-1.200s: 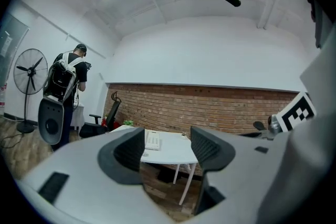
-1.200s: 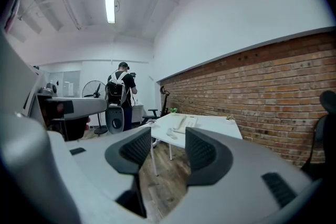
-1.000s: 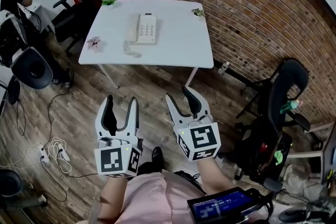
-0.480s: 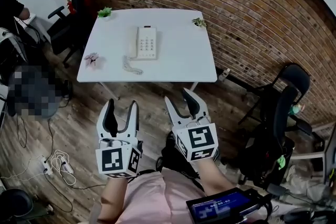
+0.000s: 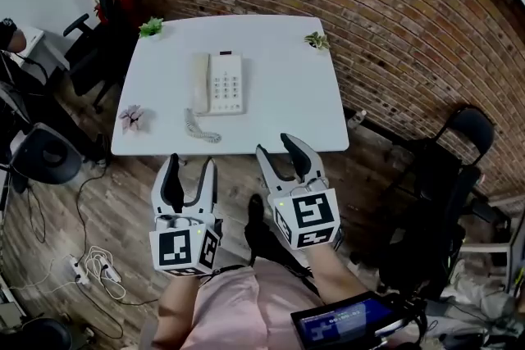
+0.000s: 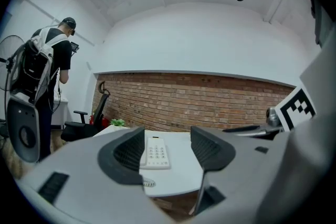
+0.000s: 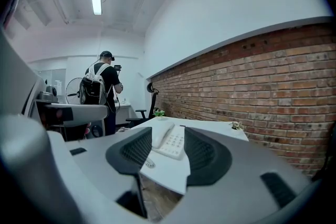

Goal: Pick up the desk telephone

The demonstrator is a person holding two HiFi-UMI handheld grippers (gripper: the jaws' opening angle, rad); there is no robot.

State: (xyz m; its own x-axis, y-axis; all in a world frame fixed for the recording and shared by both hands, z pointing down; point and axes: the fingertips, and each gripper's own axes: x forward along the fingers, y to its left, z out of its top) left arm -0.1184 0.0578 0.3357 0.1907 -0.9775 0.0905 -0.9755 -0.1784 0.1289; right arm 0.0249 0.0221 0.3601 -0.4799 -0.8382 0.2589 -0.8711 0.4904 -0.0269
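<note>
Approach phase. The surface [image 5: 283,98] sits nearer in the head view than a second ago. Both grippers have closed in on its near edge but aren't over it yet. Desk telephone [image 5: 218,84] lies flat, left of centre on the surface, handset on its cradle, coiled cord [image 5: 197,129] trailing toward the near edge. Left gripper [image 5: 189,162]: jaws apart, nothing between them, phone only framed in the distance. Right gripper [image 5: 279,147]: same, apart and empty. No contact yet. I'd say the reach must carry on over the edge before any grasp.
</note>
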